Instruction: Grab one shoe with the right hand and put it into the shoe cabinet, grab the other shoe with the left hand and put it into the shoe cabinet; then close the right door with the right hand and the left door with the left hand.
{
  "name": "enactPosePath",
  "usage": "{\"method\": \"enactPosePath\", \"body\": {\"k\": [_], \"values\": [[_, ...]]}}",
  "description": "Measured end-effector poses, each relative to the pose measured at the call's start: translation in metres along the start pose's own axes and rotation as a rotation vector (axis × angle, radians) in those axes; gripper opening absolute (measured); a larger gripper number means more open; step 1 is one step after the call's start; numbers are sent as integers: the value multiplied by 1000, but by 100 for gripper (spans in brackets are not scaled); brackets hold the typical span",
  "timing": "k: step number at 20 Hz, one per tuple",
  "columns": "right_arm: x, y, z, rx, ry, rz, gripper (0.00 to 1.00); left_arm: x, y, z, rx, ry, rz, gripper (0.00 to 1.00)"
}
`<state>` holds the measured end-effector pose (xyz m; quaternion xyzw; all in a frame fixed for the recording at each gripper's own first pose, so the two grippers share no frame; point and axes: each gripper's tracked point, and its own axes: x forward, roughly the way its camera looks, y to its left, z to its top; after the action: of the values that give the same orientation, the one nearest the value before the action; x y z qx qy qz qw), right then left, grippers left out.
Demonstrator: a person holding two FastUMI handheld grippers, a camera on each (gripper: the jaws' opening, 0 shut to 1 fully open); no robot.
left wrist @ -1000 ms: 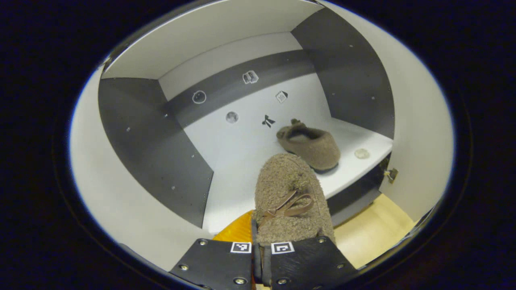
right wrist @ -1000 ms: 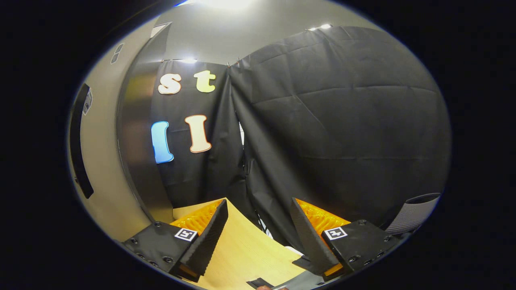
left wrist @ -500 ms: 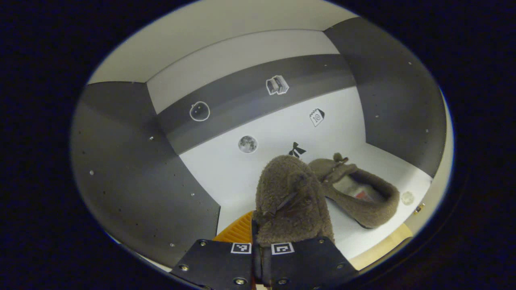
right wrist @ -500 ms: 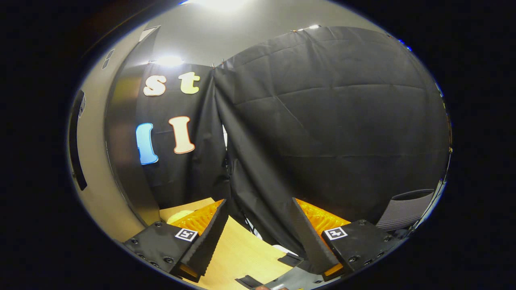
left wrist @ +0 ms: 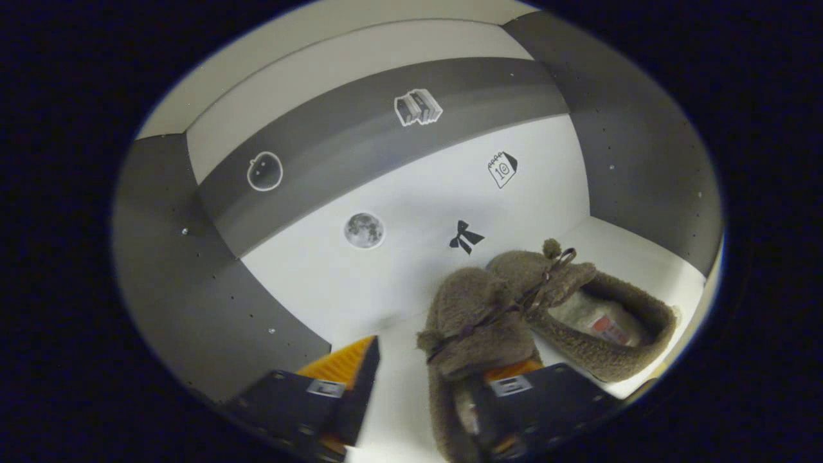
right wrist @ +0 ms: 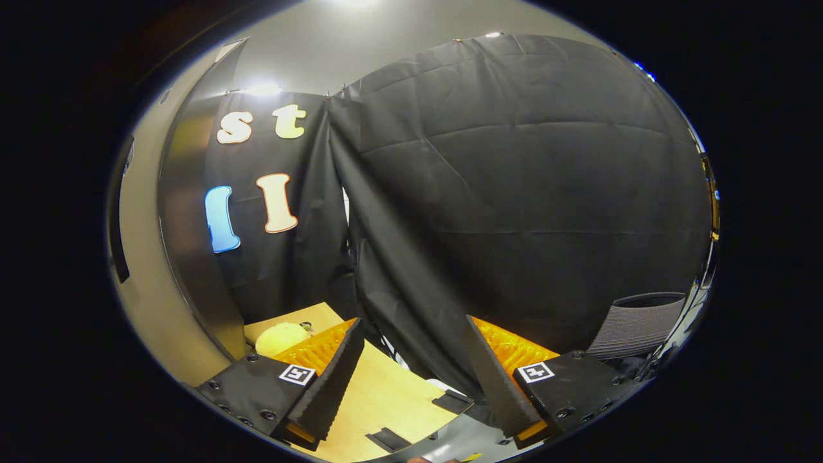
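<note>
Fuzzy brown slipper with a thin brown bow (left wrist: 472, 321) lies toe-first on the white floor of the shoe cabinet (left wrist: 321, 289), in the near part of the compartment. The left gripper (left wrist: 424, 399) is around its heel end with the fingers spread apart, so nothing clamps the slipper; one finger sits at the heel opening and whether it touches the fleece cannot be told. Just to the right lies the matching fuzzy brown slipper (left wrist: 598, 321), touching the first at the toes, with its opening turned toward the camera.

Judging by this, the step in hand is letting go of the second shoe. To do it well, the gripper should draw straight back along the slipper's length with the fingers kept wide, so that neither catches the fleece or the bow and drags the shoe toward the front edge. Both shoes should end up lying far enough in for the doors to swing shut.

The right gripper (right wrist: 411, 386) is held open and empty above a pale wooden surface (right wrist: 386, 399), facing the booth's black cloth wall.

Writing: small stickers (left wrist: 418, 107) dot the cabinet's back wall, among them books, a moon, a bow and a calendar page. A small red label (left wrist: 607, 326) lies inside the right slipper, too small to read.
</note>
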<state>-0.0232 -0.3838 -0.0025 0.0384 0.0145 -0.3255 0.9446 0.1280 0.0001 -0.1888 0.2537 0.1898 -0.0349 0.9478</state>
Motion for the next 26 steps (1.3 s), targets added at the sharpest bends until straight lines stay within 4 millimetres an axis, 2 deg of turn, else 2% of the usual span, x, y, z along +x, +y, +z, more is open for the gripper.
{"method": "enactPosePath", "body": {"k": [2, 3, 4, 5, 7, 8, 9, 10, 11, 12, 13, 14, 15, 16, 17, 18, 20, 21, 22, 26], "values": [[0, 7, 2, -11, -3, 16, 98, -10, -2, -6, -16, 0, -32, 100], [1, 11, 3, -15, -2, 28, 98, -18, -2, -9, -32, 1, -46, 96], [1, 15, 4, -19, -2, 40, 98, -25, -3, -11, -49, -3, -62, 100], [1, 20, 6, -22, -1, 51, 98, -31, -3, -12, -64, -9, -76, 96], [3, 29, 9, -22, -2, 78, 98, -45, 7, -13, -69, -14, -66, 96], [3, 34, 12, -23, -7, 91, 93, -55, 12, -8, -66, -34, -52, 96], [2, 39, 17, -26, -15, 105, 93, -66, 17, -3, -64, -60, -42, 96], [0, 43, 21, -26, -22, 116, 98, -78, 19, 3, -63, -85, -34, 96], [-2, 47, 26, -26, -30, 127, 98, -92, 21, 7, -66, -113, -26, 100], [-3, 51, 31, -26, -39, 138, 98, -106, 23, 12, -75, -144, -19, 100], [-4, 55, 36, -27, -47, 149, 93, -121, 23, 16, -89, -175, -13, 96], [-5, 59, 42, -28, -53, 160, 93, -136, 23, 20, -109, -208, -12, 96], [-8, 61, 47, -30, -62, 170, 98, -151, 22, 24, -132, -245, -15, 100], [-9, 65, 54, -33, -70, 180, 93, -167, 21, 29, -160, -281, -20, 100], [-11, 70, 60, -36, -79, 192, 98, -182, 20, 31, -189, -315, -23, 100], [-12, 76, 68, -40, -91, 203, 98, -194, 22, 33, -218, -344, -21, 100], [-15, 85, 85, -49, -116, 223, 98, -228, 27, 30, -278, -393, -7, 100], [-16, 88, 94, -51, -129, 233, 93, -240, 31, 27, -304, -410, 1, 100], [-18, 93, 102, -48, -141, 247, 98, -252, 35, 24, -321, -429, 6, 100], [-18, 108, 128, -62, -159, 322, 98, -303, 38, 5, -331, -475, 51, 100]]}}
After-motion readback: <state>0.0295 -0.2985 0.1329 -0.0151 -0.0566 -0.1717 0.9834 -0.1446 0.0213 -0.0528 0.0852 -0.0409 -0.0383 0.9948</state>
